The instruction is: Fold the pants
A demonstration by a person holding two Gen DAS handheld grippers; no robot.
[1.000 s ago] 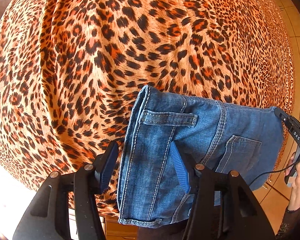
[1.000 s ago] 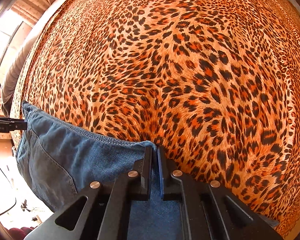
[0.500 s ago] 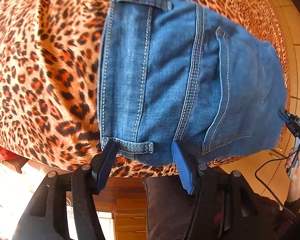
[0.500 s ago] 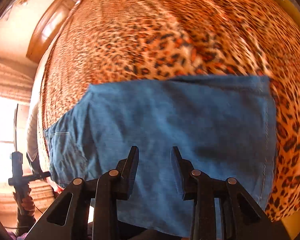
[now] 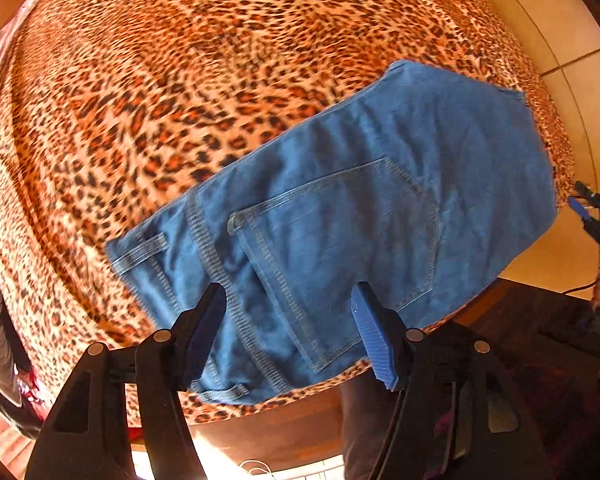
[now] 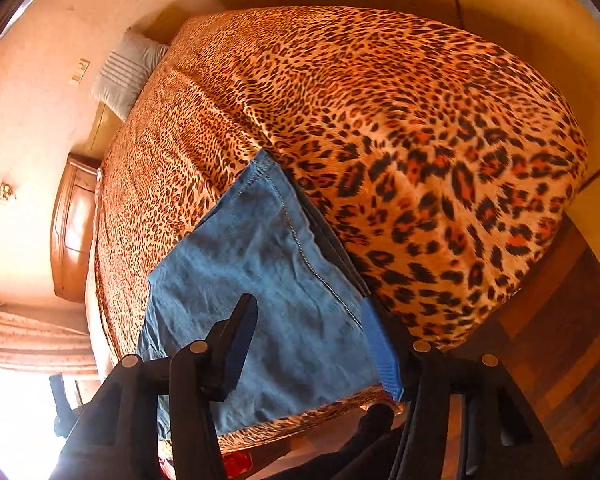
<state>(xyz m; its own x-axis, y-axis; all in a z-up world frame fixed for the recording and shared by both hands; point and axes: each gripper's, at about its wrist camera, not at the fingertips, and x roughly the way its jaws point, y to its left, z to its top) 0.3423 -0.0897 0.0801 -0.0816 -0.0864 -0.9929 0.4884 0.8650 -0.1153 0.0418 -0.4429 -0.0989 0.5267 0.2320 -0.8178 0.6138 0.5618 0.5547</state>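
The blue denim pants [image 5: 340, 216] lie folded into a compact stack near the front edge of the bed, back pocket and belt loops facing up. In the right wrist view the pants [image 6: 268, 280] show a plain folded side with stacked layers at the right edge. My left gripper [image 5: 290, 332] is open and empty, raised over the waistband end. My right gripper [image 6: 312, 344] is open and empty, raised over the other end of the stack.
The leopard-print bedspread [image 5: 220, 80] covers the whole bed [image 6: 420, 120]. A white pillow [image 6: 124, 76] lies at the head. A wooden nightstand [image 6: 74, 224] stands beside the bed. Tiled floor [image 5: 572, 24] and the dark wooden bed frame [image 6: 560, 340] border it.
My right gripper, shut on the pants a second ago, has let go and opened wide. Both grippers have pulled back and up from the folded pants, which now lie flat on the bed.
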